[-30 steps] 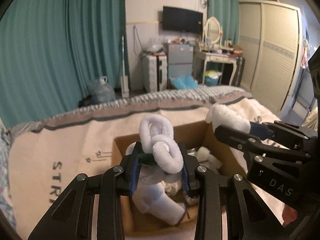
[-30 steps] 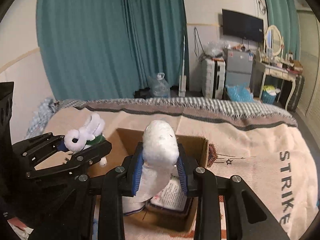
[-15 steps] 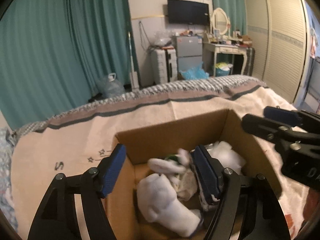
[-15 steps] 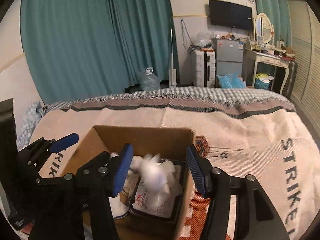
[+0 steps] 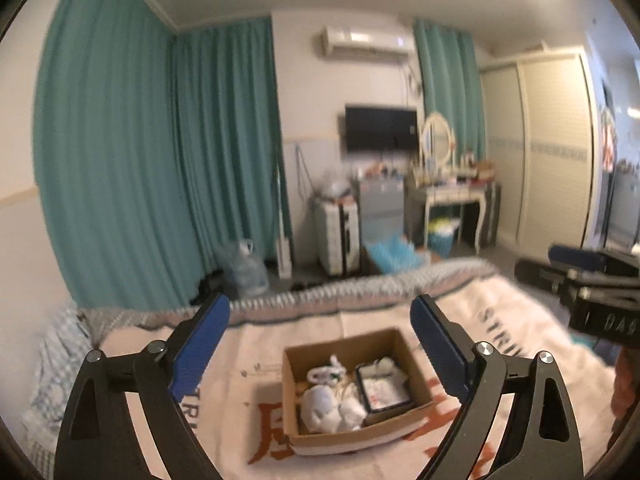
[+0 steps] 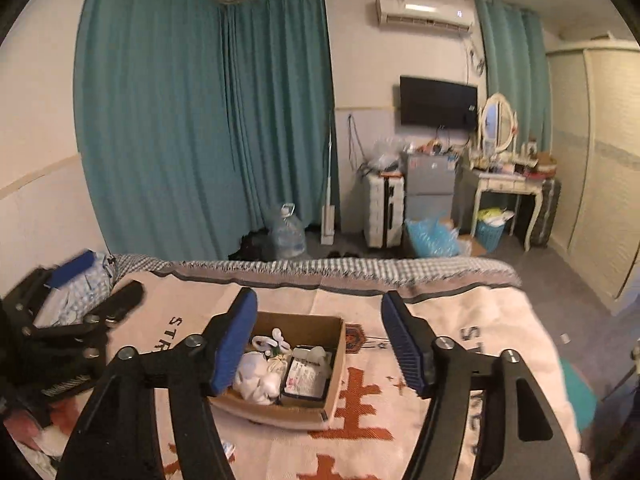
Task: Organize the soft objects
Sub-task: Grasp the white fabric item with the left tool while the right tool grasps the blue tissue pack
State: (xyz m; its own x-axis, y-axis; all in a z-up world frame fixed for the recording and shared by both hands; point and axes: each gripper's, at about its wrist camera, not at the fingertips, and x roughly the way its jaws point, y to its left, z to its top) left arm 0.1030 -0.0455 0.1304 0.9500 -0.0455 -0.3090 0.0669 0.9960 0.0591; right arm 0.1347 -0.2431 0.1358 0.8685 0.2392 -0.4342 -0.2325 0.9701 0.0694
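Note:
A brown cardboard box (image 5: 404,346) (image 6: 335,364) sits on the bed's cream blanket. Inside lie several white soft toys (image 5: 320,406) (image 6: 256,378), a looped white plush with green (image 5: 326,372) (image 6: 272,342), and a dark-edged packet (image 5: 382,390) (image 6: 304,376). My left gripper (image 5: 320,344) is open and empty, held high above and back from the box. My right gripper (image 6: 318,340) is open and empty too, raised above the box. The right gripper also shows at the right edge of the left wrist view (image 5: 576,268); the left one shows at the left of the right wrist view (image 6: 80,304).
The blanket (image 6: 480,360) with orange characters covers the bed. A blue checked cloth (image 6: 88,292) lies at the bed's left. Beyond the bed's foot are teal curtains (image 6: 180,120), a water jug (image 6: 286,232), a suitcase (image 6: 380,212), a small fridge and a dressing table (image 6: 508,184).
Both grippers let go of their white plush toys into the box, opened wide, and have pulled up and back from it; the box now looks small and far.

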